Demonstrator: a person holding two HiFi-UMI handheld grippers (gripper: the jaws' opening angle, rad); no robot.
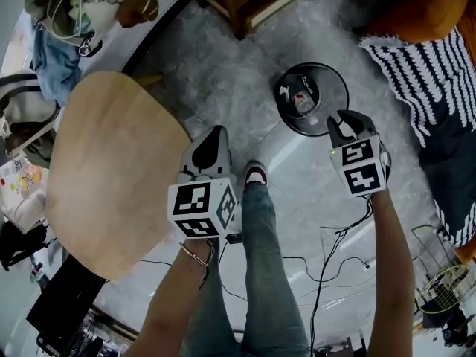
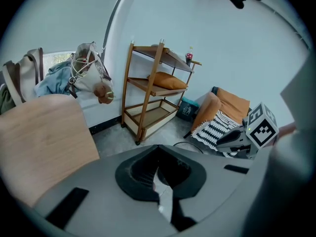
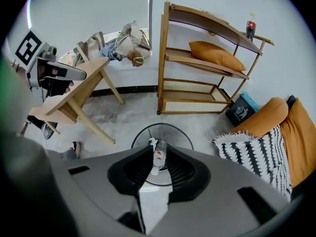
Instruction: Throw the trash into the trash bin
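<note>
The right hand-held gripper hangs pointing steeply down over the trash bin, released: its jaws stand apart with nothing pressed between them. Through the gap its own view looks straight onto a small clear bottle with a red label, which lies inside the bin beside a scrap of white trash. The left hand-held gripper is empty, its jaws drawn together to a sliver, above the floor just off the rounded edge of the wooden surface. The bin stands on the floor between that surface and a striped cushion.

The bottle looks empty, so probably very light, smooth and round-walled, apt to roll or slip. Its thin plastic would likely give under a hard squeeze. A gentle grip across the labelled middle seems safest.
</note>
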